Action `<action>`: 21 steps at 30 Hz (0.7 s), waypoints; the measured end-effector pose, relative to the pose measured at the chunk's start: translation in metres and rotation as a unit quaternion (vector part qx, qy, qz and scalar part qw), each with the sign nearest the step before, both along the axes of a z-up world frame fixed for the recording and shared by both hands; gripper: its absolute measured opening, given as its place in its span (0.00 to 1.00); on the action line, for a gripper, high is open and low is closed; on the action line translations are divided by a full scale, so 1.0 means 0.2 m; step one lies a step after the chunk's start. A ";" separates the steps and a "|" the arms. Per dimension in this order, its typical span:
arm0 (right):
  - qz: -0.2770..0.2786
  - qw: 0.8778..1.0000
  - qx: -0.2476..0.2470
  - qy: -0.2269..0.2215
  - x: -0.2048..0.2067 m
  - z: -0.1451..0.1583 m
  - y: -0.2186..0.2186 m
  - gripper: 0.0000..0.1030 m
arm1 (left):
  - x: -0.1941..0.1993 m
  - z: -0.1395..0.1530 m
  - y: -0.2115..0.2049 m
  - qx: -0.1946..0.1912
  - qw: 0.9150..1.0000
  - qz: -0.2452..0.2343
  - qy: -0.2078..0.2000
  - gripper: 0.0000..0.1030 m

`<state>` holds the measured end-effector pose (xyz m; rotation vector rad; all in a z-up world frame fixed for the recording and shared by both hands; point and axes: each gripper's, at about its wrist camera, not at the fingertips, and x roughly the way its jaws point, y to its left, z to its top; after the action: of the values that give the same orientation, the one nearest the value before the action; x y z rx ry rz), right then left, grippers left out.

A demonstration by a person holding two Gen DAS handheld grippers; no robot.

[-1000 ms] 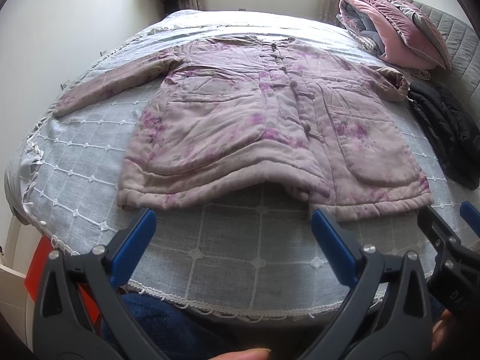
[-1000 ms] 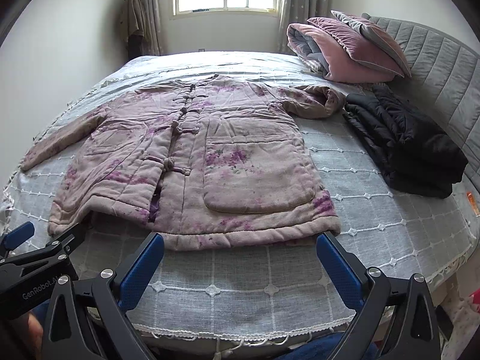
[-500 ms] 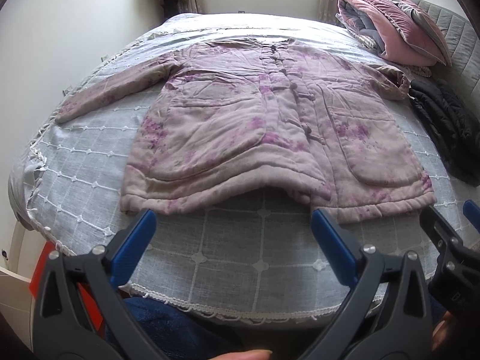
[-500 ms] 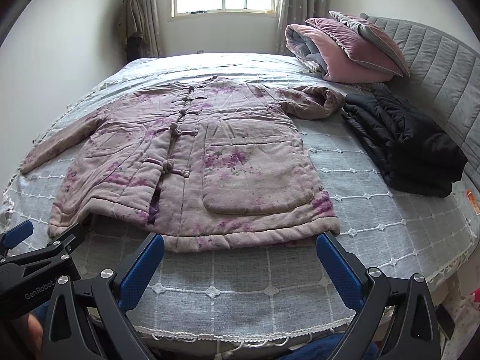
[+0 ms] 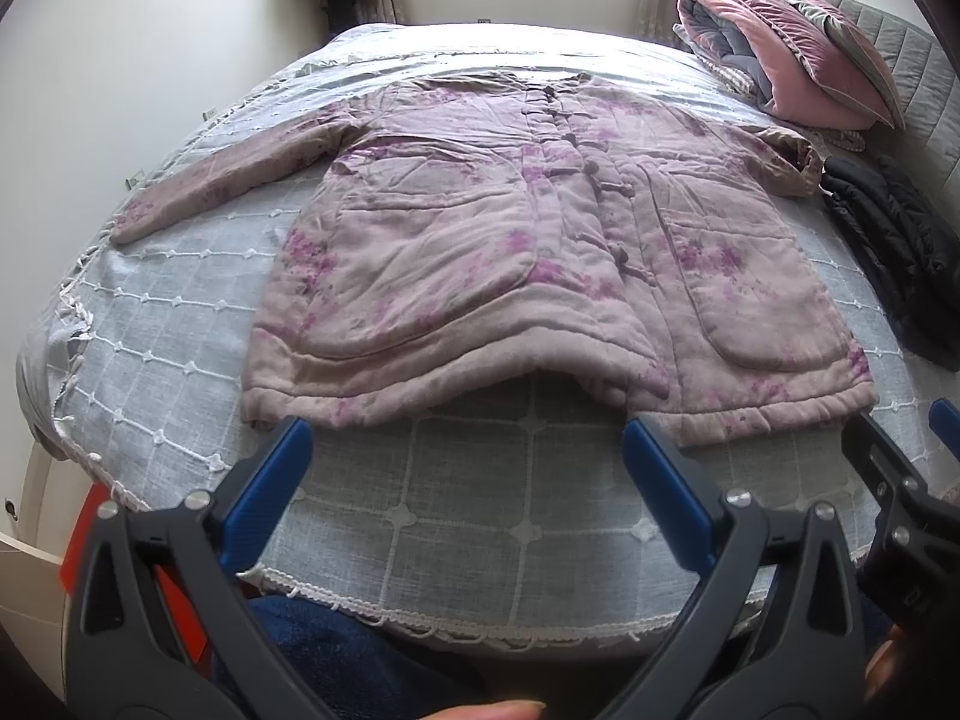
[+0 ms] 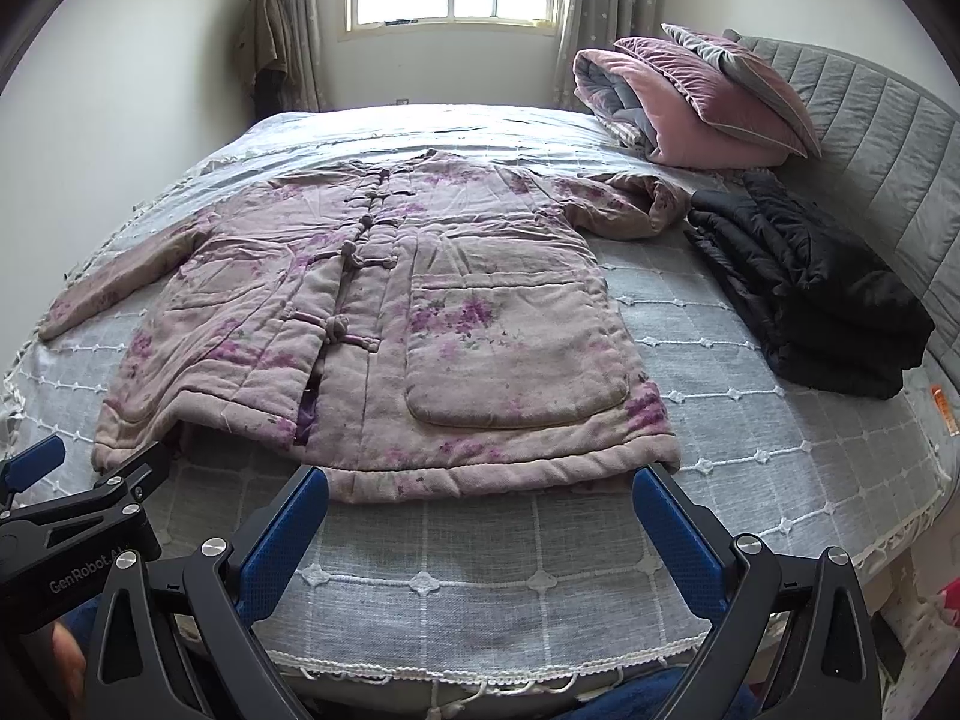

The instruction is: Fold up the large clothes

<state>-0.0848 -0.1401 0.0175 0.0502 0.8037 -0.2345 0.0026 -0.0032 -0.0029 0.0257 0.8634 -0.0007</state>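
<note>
A pink padded jacket with purple flowers point(image 5: 540, 252) lies flat and face up on the bed, buttoned, left sleeve stretched out, hem toward me. It also shows in the right wrist view point(image 6: 390, 324). My left gripper point(image 5: 468, 456) is open and empty, hovering just short of the hem's left and middle part. My right gripper point(image 6: 480, 510) is open and empty, just short of the hem's right part. Each gripper shows at the edge of the other's view.
The bed has a grey checked cover point(image 6: 750, 420) with a fringed edge near me. A folded black jacket point(image 6: 810, 300) lies at the right. Pink and grey pillows point(image 6: 690, 102) are stacked by the grey headboard point(image 6: 870, 120). A wall is on the left.
Both grippers have risen slightly and tilted, so the jacket sits a little lower in view. The jacket has not moved. Both grippers stay open.
</note>
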 end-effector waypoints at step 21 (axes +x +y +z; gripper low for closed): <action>-0.002 0.997 0.040 -0.061 0.00 -0.06 -0.31 1.00 | 0.28 -0.25 0.81 -0.075 0.985 0.110 0.111 0.94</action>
<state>-0.0839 -0.2013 0.0046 0.1406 0.6919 -0.2016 0.0588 0.1597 -0.0526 -0.2146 1.0830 0.1401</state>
